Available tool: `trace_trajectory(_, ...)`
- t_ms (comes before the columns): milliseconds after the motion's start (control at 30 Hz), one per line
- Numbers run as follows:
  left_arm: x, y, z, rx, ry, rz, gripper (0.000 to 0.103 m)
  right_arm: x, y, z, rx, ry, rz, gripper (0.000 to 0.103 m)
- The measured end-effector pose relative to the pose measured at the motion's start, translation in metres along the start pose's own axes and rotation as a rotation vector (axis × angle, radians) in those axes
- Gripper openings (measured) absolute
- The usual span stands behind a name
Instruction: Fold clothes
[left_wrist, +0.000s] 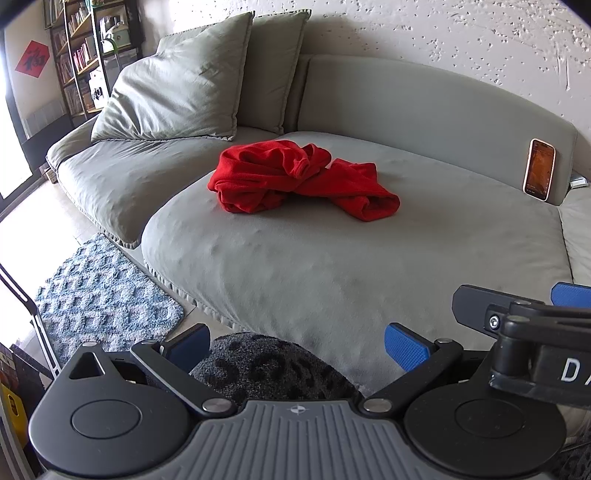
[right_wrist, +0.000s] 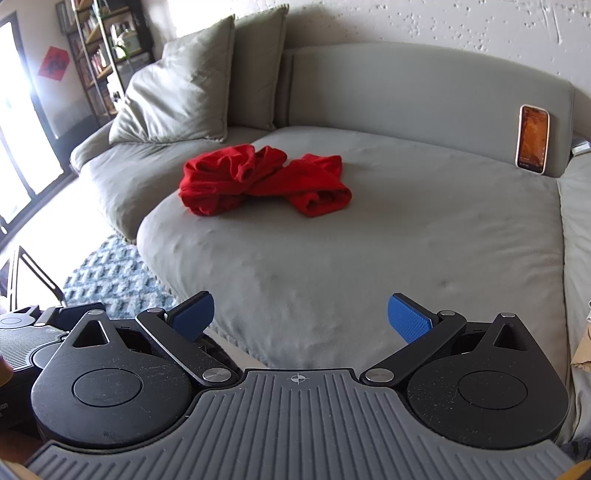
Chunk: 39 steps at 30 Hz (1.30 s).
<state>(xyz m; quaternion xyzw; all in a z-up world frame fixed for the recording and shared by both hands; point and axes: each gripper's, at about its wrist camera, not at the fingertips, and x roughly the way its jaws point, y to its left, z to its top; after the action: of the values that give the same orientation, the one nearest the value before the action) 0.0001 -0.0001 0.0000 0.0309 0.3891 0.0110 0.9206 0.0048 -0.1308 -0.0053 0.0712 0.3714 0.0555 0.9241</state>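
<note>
The left claw (left_wrist: 297, 350) stands spread as wide as it goes, its blue pads (left_wrist: 406, 349) far apart with nothing between them and nothing touching them. Just below it, close to the camera, a dark spotted fleece-covered shape (left_wrist: 273, 369) fills the gap near the base of the fingers; what it belongs to cannot be told. To its right, the tip of the right claw juts into the left wrist view, side by side with it.

The right claw (right_wrist: 299, 317) is likewise fully spread and empty, its blue pads (right_wrist: 410, 321) hanging over the near edge of the grey sofa seat (right_wrist: 369, 277) without resting on it.

Ahead of both claws and well apart from them, the crumpled red garment (left_wrist: 299, 177) lies bunched in a twisted heap on the seat, a little left of centre from the right claw. Off to the left of the claws, on the floor, lies a blue patterned rug (left_wrist: 107, 295).

Farther on, two grey cushions (left_wrist: 184, 85) lean at the back left. At the far right, a phone (right_wrist: 532, 138) stands upright against the backrest (right_wrist: 406, 85). Beyond the cushions stands a bookshelf (left_wrist: 85, 51).
</note>
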Motion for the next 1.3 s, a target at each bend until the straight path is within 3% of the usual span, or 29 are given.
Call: trace_trajectory(1300,0.0019,-0.0022,0.0029,0.006,0.005,0.003,0.102,0.0002,-0.0026,-0.0005,0.008,-0.003,0.003,0.103)
